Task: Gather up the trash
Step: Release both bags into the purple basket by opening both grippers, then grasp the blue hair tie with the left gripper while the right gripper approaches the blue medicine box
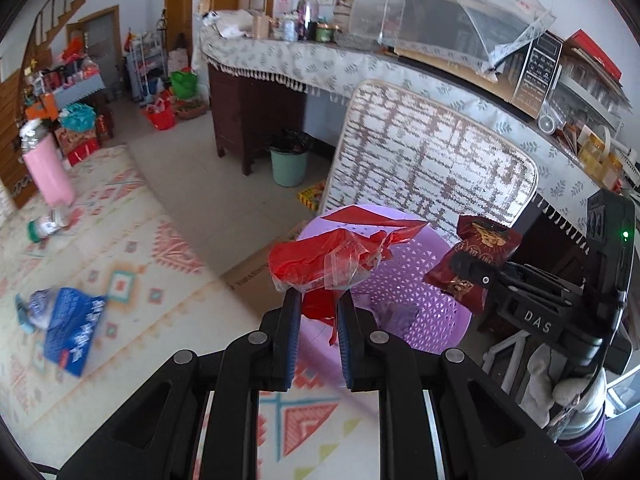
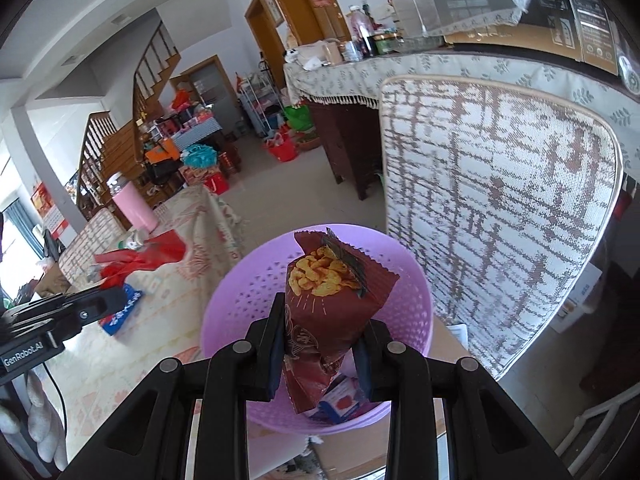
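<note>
1. Trash is in both tools at once: the left tool [image 1: 318,300] is clamped on a crumpled red plastic wrapper [image 1: 320,260] with a clear film patch, and the right tool [image 2: 320,336] is clamped on a dark red snack bag [image 2: 332,304] printed with yellow crisps.
2. Both pieces hang over or just beside the lilac perforated basket [image 2: 404,320], which stands in front of a leaning patterned cushion [image 2: 500,216]. The snack bag sits right above the basket's opening; the red wrapper is at its near rim.
3. Inside the basket, a small blue-and-white packet [image 2: 340,398] already lies at the bottom, so I judge some collecting is done.
4. What seems left: letting these two pieces drop in, then fetching what lies on the patterned rug [image 1: 120,264] — a blue tissue pack [image 1: 70,328], a crushed plastic bottle [image 1: 46,228], and perhaps more that the blur hides.
5. The wrapper looks thin, light and springy, likely to cling to the pads. The snack bag is creased at the grip, its upper part puffed and its top edge serrated; whether it is empty I cannot tell.
</note>
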{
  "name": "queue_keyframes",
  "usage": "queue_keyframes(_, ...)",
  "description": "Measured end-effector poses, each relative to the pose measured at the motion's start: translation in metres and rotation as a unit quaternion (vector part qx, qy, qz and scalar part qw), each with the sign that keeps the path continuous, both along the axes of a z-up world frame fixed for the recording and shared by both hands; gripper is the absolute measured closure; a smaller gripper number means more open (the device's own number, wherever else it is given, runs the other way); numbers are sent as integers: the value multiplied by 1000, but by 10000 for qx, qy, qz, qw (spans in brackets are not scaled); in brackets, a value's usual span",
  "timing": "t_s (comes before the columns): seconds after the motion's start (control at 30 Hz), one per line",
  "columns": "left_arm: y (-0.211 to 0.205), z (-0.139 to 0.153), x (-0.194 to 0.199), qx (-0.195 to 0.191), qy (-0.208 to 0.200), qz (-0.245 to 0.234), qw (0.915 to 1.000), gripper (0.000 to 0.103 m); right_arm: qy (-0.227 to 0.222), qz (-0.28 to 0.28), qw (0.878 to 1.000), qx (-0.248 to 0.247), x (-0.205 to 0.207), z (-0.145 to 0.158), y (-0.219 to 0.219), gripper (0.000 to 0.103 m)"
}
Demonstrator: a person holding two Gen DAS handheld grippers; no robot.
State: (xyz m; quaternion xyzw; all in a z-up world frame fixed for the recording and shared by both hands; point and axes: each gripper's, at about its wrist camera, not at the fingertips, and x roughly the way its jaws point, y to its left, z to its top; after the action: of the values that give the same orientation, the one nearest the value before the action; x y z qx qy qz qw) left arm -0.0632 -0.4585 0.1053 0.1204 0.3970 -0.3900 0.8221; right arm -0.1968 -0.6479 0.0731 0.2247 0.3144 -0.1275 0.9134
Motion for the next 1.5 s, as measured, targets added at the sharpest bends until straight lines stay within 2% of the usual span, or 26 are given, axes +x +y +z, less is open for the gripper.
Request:
queue_keyframes(0.1,-12,-9,8,26,137,-73,9999,86,58,-44,10000,27,7,-6,-7,71)
queue_keyframes(0.17,-17,-14,11,18,175,-105,9998,77,80,-57,9999,30,11,-9,-11,69)
queue_keyframes(0.23,-18,-15,12,-4,183,-85,9998,45,98,-93,9999,84,15,-12,-14,65)
queue_keyframes(0.3,-14,-14,11,-91,124,-59,9999,38,98,-128,9998,127,17,-14,-16,56)
queue_keyframes(0.4,-6,-11,8,-50,55,-53,10000,37,59,-165,9998,130,16,-14,-16,47)
queue_keyframes(0.6,35,-8,11,11,-66,182,9998,36,-4,-143,9998,160,13,-10,-10,44)
queue_keyframes(0.77,98,-9,33,178,-206,826,9962,36,-95,-20,9999,138,9,-1,6,42)
queue_keyframes(0.93,180,-13,75,132,-26,1837,9829,36,-156,253,9995,130,13,6,34,36)
queue_keyframes(1.07,244,-14,108,70,-22,2674,9635,36,-62,611,9981,93,26,5,67,34)
queue_keyframes(1.17,279,-20,132,91,75,3104,9505,36,8,851,9963,88,39,1,90,34)
queue_keyframes(1.27,304,-34,159,3,401,3350,9414,36,116,1131,9933,199,57,-7,117,34)
queue_keyframes(1.5,313,-59,200,-30,772,3350,9391,36,377,1699,9833,540,103,-22,171,33)
